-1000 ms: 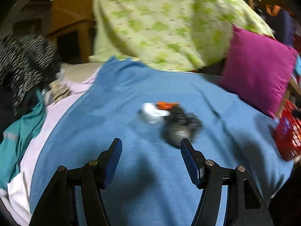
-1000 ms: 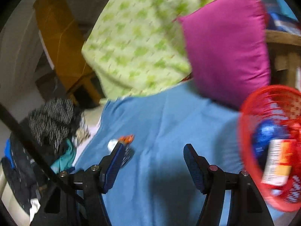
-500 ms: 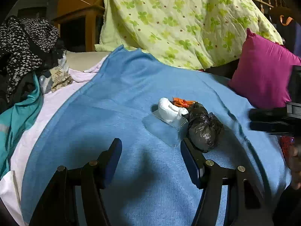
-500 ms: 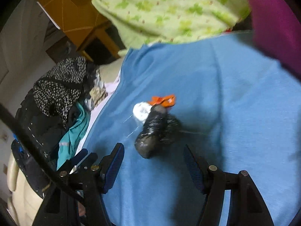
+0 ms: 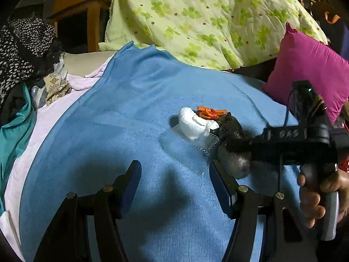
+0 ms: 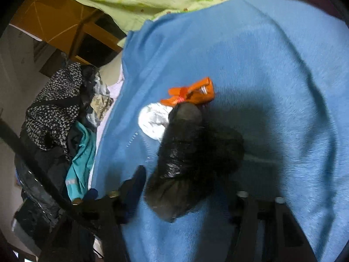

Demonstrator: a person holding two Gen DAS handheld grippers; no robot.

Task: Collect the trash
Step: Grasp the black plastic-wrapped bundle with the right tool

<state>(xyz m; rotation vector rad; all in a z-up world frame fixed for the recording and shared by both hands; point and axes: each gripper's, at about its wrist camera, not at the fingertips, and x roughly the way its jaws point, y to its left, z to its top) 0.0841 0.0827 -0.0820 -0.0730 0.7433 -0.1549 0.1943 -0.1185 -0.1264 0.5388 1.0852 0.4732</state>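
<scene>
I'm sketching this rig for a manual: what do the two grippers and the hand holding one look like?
Left gripper: black curved arms with round metal bolts, flat dark blue finger pads. Right gripper: black body with faint embossed lettering, a small green light, thin black cable and grey handle. The bare right hand shows no sleeve.

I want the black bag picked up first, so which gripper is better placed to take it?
Right. The right gripper is open with the black bag already between its fingers, while the left gripper hangs open short of it, over the blue cloth.
</scene>
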